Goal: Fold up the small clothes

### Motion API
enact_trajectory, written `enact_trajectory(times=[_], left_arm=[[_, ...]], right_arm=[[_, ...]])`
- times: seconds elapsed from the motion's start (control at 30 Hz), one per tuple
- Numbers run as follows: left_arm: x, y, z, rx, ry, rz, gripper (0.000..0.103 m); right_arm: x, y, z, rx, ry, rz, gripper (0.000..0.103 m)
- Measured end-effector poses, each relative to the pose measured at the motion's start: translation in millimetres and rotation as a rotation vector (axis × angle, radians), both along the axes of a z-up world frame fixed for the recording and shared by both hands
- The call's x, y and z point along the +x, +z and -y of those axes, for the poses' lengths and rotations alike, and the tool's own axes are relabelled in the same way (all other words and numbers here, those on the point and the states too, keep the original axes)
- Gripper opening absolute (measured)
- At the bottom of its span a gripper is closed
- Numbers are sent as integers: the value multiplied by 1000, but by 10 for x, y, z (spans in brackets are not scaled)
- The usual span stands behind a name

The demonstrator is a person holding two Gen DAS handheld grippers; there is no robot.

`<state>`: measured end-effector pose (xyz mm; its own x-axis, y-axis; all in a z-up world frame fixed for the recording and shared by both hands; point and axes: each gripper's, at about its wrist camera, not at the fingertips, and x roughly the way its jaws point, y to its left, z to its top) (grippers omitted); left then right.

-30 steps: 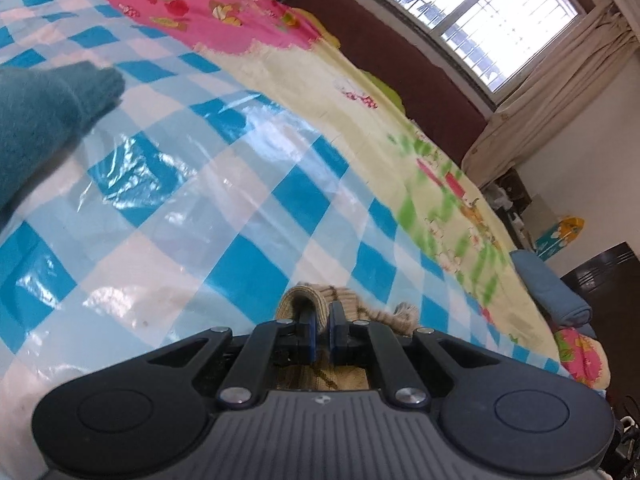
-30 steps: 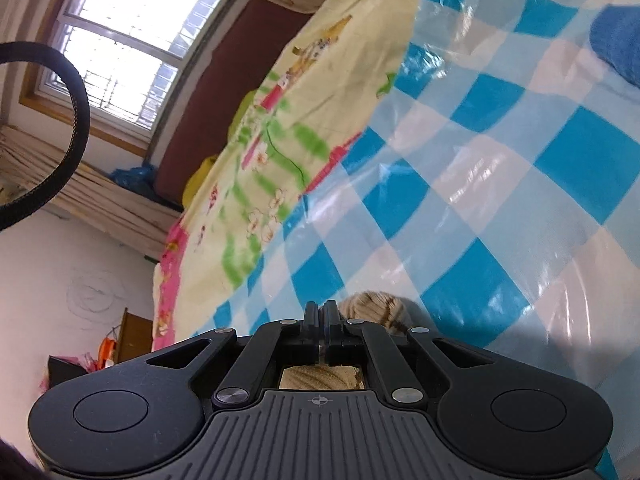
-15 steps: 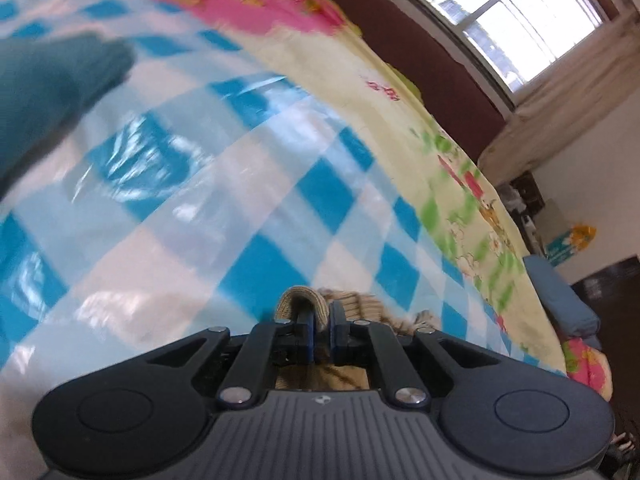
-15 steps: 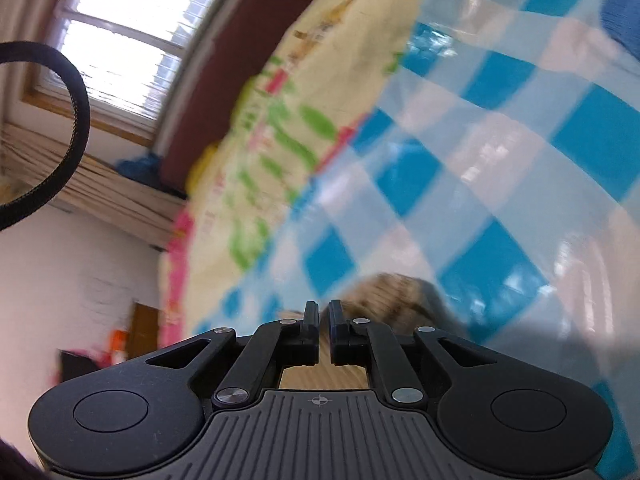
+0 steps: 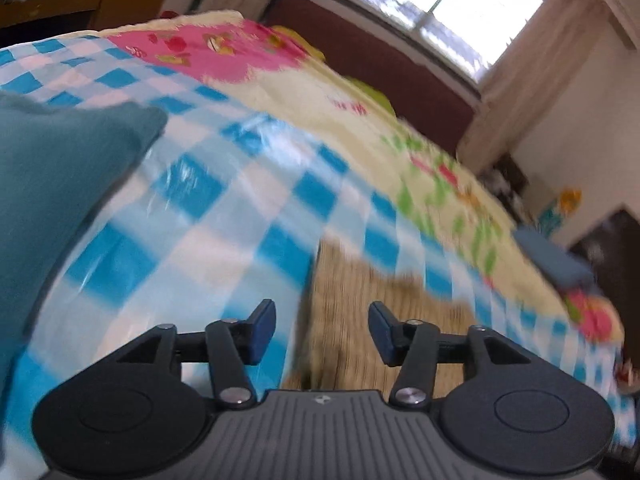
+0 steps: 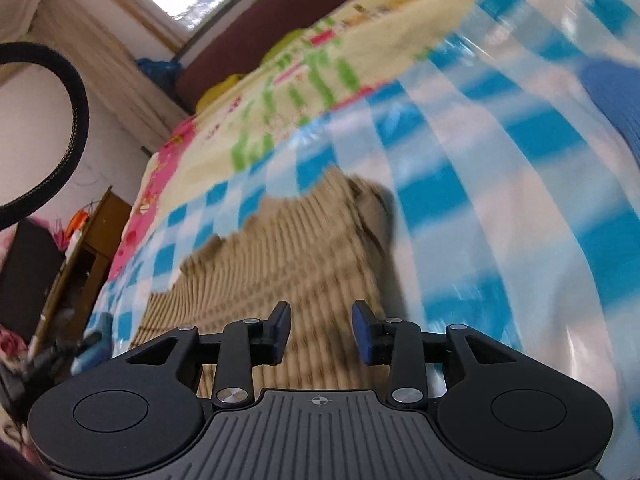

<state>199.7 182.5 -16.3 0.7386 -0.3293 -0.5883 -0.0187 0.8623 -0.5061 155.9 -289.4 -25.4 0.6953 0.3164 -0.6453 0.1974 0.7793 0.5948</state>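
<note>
Left gripper (image 5: 322, 332): jaws just opening, empty above the tan knit (image 5: 360, 312).
Right gripper (image 6: 322, 334): likewise, empty.
Advice: lift clear, then smooth the fold on the bed (image 5: 224, 216).

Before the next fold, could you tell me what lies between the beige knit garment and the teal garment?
In the left wrist view, only bare blue-checked plastic sheet separates the beige knit garment from the teal garment; nothing else lies there.
</note>
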Motion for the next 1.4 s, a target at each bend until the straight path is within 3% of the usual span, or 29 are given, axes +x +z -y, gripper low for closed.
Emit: enact_trajectory(times=[0.13, 0.27, 0.4, 0.6, 0.63, 0.67, 0.7, 0.77, 0.9, 1.03, 1.17, 1.3, 1.4], left_arm=[[-240, -197, 136, 63, -79, -64, 58], [-241, -402, 180, 49, -88, -122, 58], [-240, -382, 113, -6, -71, -138, 58], [-206, -432, 219, 77, -116, -167, 57], [-189, -441, 219, 78, -112, -176, 57], [-181, -436, 210, 74, -106, -187, 53], [-176, -421, 202, 77, -104, -199, 47], [-175, -403, 181, 90, -110, -225, 40], [-208, -421, 224, 88, -141, -265, 26], [-345, -430, 363, 89, -180, -294, 24], [-604, -428, 475, 31, -235, -332, 24], [-800, -433, 564, 60, -251, -333, 24], [-792, -361, 633, 116, -256, -315, 24]], right_arm=[[-202, -121, 54, 14, -8, -40, 48], [-133, -256, 29, 57, 13, -69, 48], [-127, -323, 48, 118, 30, -112, 48], [-103, -437, 3, 186, 69, -121, 48], [-67, -468, -7, 192, 62, -127, 45], [-31, -486, 2, 194, 53, -148, 27], [-13, -493, 27, 194, 48, -167, 18], [-40, -445, 81, 174, 53, -166, 14], [-144, -343, 159, 132, 80, -157, 12], [-280, -328, 228, 130, 92, -183, 11], [-574, -214, 339, 132, 91, -201, 11], [-856, -149, 481, 109, 70, -227, 12], [-846, -98, 475, 87, 73, -230, 19]])
